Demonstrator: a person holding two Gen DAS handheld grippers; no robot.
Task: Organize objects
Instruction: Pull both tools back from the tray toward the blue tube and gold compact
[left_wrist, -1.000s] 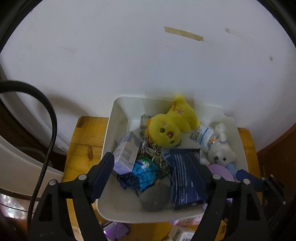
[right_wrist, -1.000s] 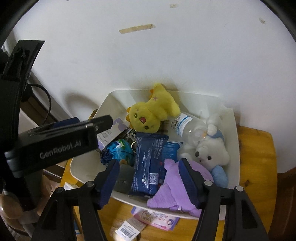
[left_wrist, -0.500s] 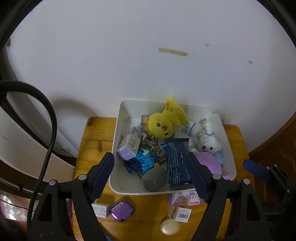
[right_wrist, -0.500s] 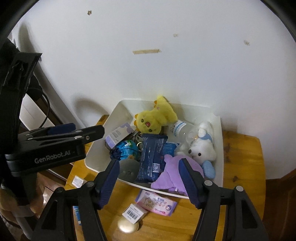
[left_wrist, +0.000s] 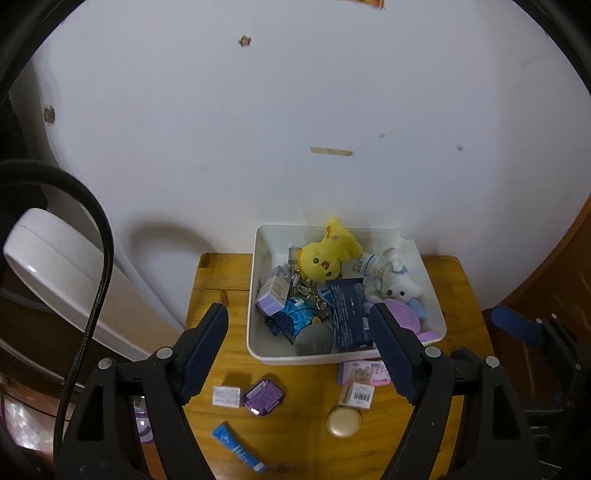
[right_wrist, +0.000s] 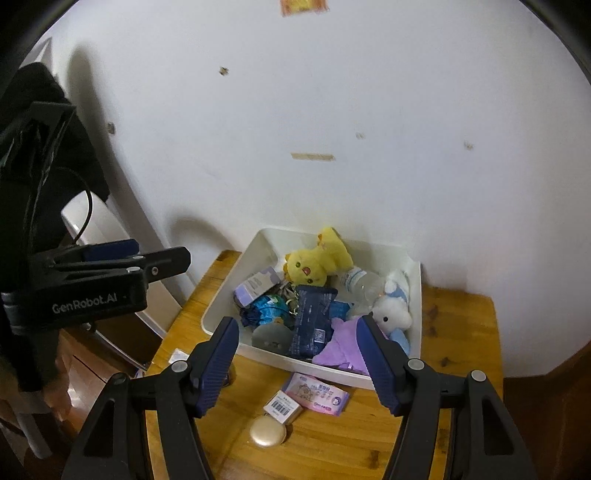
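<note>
Fingers of the left gripper (left_wrist: 298, 334) and the right gripper (right_wrist: 297, 345) stand wide apart, holding nothing. Beyond both lies the white bin (left_wrist: 255, 295) full of toys. Only the left view shows, between and below its fingers, the purple case (left_wrist: 264, 397) and blue tube (left_wrist: 238, 448).
</note>
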